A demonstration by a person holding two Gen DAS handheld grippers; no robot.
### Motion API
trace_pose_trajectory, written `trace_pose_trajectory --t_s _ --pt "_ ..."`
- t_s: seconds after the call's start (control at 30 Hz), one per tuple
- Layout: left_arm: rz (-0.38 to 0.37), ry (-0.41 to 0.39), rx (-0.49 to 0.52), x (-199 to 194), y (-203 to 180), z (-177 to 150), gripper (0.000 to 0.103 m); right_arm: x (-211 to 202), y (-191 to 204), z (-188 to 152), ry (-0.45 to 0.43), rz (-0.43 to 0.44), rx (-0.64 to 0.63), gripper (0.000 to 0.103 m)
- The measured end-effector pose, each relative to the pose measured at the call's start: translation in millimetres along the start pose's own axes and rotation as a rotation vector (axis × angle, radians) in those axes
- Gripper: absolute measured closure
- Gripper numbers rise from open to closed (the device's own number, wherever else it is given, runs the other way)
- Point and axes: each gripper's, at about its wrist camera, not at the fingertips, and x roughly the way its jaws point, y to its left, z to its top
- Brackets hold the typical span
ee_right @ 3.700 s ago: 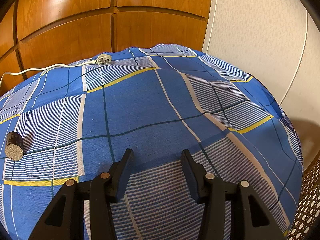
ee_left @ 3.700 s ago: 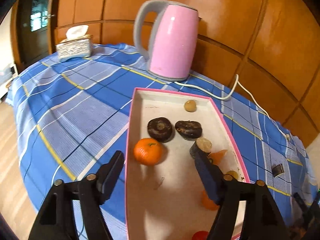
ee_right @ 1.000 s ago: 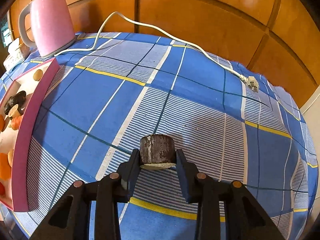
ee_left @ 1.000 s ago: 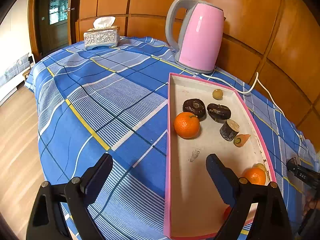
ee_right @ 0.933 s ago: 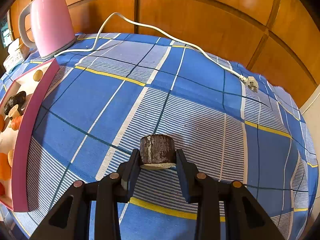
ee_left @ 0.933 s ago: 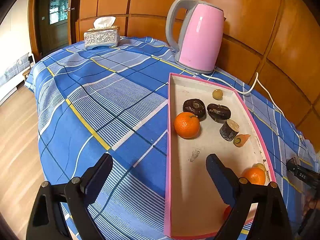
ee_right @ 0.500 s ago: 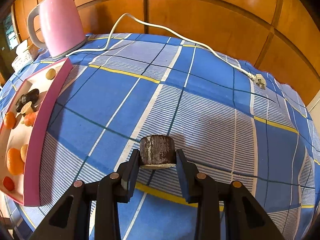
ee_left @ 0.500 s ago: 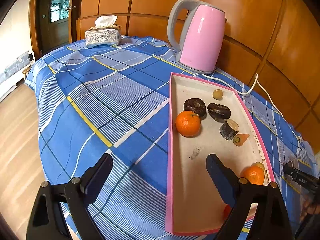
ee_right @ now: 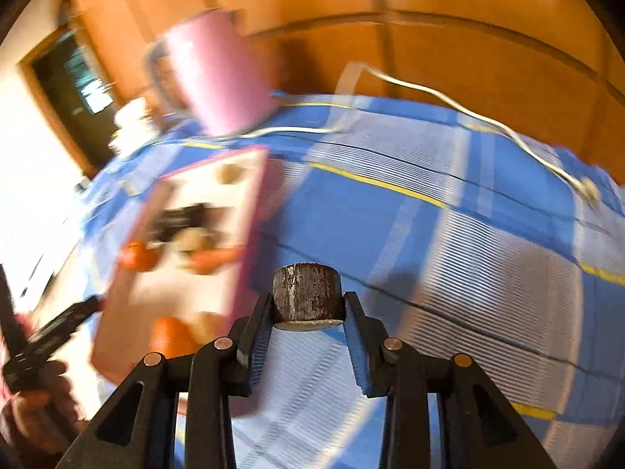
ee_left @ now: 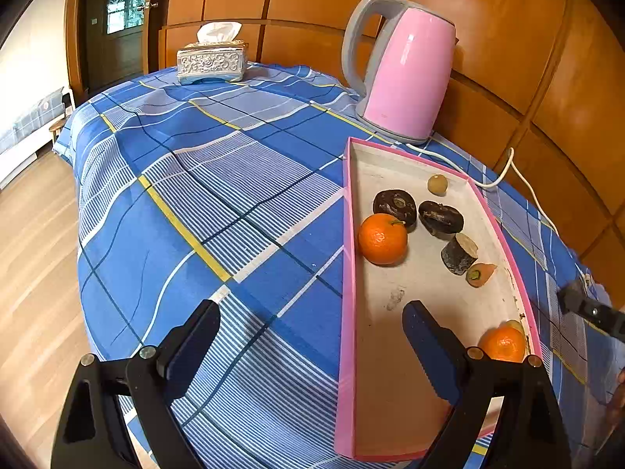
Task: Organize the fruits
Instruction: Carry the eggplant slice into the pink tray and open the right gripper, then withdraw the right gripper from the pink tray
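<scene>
Right wrist view, nearest first: the right gripper (ee_right: pixel 306 326) is clenched on a short dark brown cylindrical chunk with a pale cut face (ee_right: pixel 306 298), held clear of the blue plaid tablecloth (ee_right: pixel 449 242). At about ten o'clock from it, blurred, lies the long pink-rimmed white tray (ee_right: pixel 250 211), and beyond that at eleven o'clock the pink electric kettle (ee_right: pixel 218 74) with its white cord (ee_right: pixel 449 99) trailing toward two o'clock.

Left wrist view, near to far: the left gripper (ee_left: pixel 310 332) hangs with jaws released wide and nothing between them, straddling the tray's near left rim. One orange mandarin (ee_left: pixel 502 344) sits at the tray's four o'clock edge, then a small carrot piece (ee_left: pixel 480 273), a second dark chunk (ee_left: pixel 459 253), a larger mandarin (ee_left: pixel 383 238), two dark wrinkled fruits (ee_left: pixel 441 217) and a small tan round fruit (ee_left: pixel 437 184) at the far end. A silver tissue box (ee_left: pixel 212 65) stands farthest, at eleven o'clock.

Judging by this, most pieces are already collected; the held chunk has yet to be set in the tray, and no other loose fruit shows on the cloth.
</scene>
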Motion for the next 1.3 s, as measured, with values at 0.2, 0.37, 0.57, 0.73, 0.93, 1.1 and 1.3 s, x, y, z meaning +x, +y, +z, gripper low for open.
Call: trace_pose_trajectory --t_s 0.2,0.37,0.57,0.73,0.93,1.1,1.3 --pt "0.002 -0.003 0.004 0.3 1.3 0.3 0.008 21.5 65.3 14.1 0.035 0.134 -0.117 0.067" --pt "0.006 -0.002 0.014 0.6 1.6 -0.6 0.008 53.5 99.7 17.1 0.085 0.150 -0.157 0.067" --pt "0.013 -0.004 0.018 1.7 1.4 -1.1 0.007 64.7 101.3 10.6 0.103 0.121 -0.142 0.062" --pt "0.017 -0.020 0.020 -3.0 -1.1 0.4 0.004 54.9 92.5 7.1 0.083 0.100 -0.123 0.062" --pt "0.019 -0.076 0.049 -17.8 -12.3 2.2 0.000 29.0 92.4 -0.7 0.003 0.020 -0.142 0.060" --pt "0.031 -0.107 0.074 -28.7 -19.9 1.4 0.000 7.4 90.7 -11.7 -0.081 -0.089 -0.142 0.058" --pt "0.056 -0.135 0.108 -39.1 -31.0 -1.8 0.000 -11.6 82.1 -26.1 -0.162 -0.199 -0.104 0.058"
